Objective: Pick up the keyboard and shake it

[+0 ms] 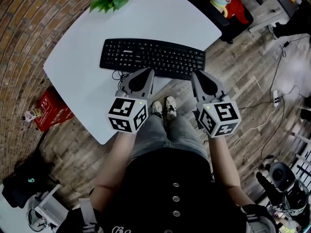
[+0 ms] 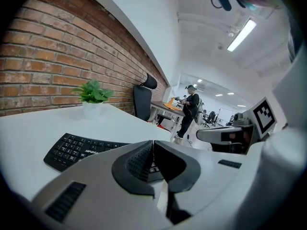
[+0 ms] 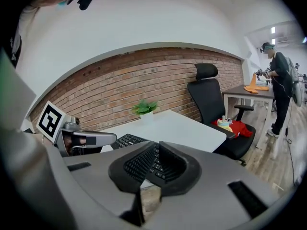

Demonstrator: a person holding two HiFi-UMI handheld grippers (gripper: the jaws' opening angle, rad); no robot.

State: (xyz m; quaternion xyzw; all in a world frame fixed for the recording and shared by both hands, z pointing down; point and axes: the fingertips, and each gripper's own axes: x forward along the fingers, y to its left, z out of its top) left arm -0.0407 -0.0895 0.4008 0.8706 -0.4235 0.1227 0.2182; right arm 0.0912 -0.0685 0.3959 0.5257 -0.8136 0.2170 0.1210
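**Head view.** The keyboard (image 1: 152, 57) is found lying flat on the white table (image 1: 73, 76), close to its front edge. Its cable (image 1: 118, 75) is bunched at the near left corner. The left gripper (image 1: 147, 72) and the right gripper (image 1: 195, 74) are held at the keyboard's near edge, one toward each end. Contact cannot be confirmed, as the tips mask that edge. The step in hand is judged to be the approach, and nothing has been lifted.

**Left gripper view.** The jaws are seen pressed tip to tip, with nothing between them. The keyboard's left part is seen beyond them, but the rest is masked by the gripper body.

**Right gripper view.** These jaws are likewise closed and empty. Only keys are glimpsed through the hollow behind the tips.

**Next move.** Both pairs of jaws would need to be opened and set around the keyboard's body before any lift and shake. The cable's far run is not traceable, so slack cannot be judged.
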